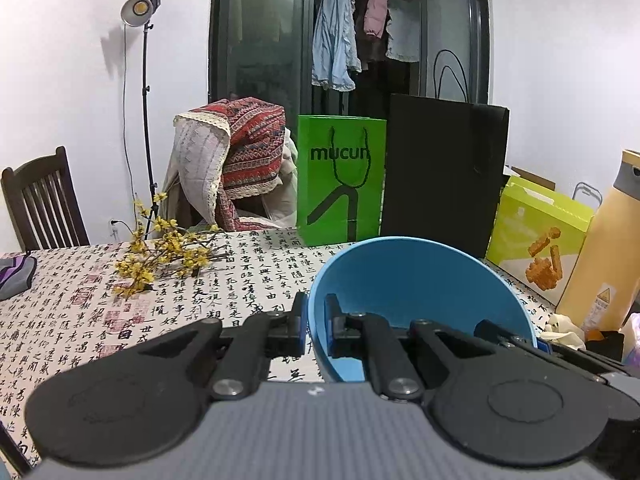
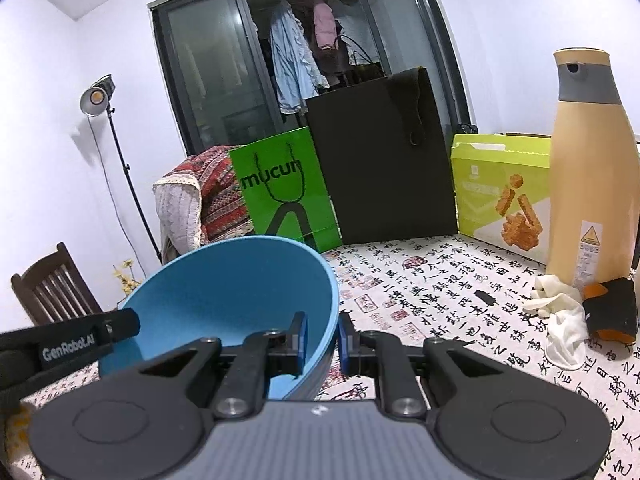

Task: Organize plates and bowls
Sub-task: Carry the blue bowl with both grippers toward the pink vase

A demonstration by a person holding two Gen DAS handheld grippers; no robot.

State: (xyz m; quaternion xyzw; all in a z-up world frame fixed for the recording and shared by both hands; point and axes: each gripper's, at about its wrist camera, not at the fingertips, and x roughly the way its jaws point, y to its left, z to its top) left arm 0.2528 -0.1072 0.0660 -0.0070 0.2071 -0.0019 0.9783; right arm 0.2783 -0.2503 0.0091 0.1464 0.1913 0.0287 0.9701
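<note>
With both tools clamped on one blue bowl [image 1: 420,280], each pinches a rim wall between its pads: the left gripper [image 1: 316,320] on the bowl's left edge, the right gripper [image 2: 323,334] on the opposite edge. The bowl sits tilted, directly ahead of both sets of fingers, apparently raised above the calligraphy tablecloth [image 2: 440,280]. Risk, as judged: thin smooth rim, two separate hands; if either drifts apart or twists, the wall could slip from a pinch and the bowl drop. Tall beige bottle [image 2: 592,168] and crumpled white cloth [image 2: 560,320] lie right of the right tool, exposed to a wide swing.
</note>
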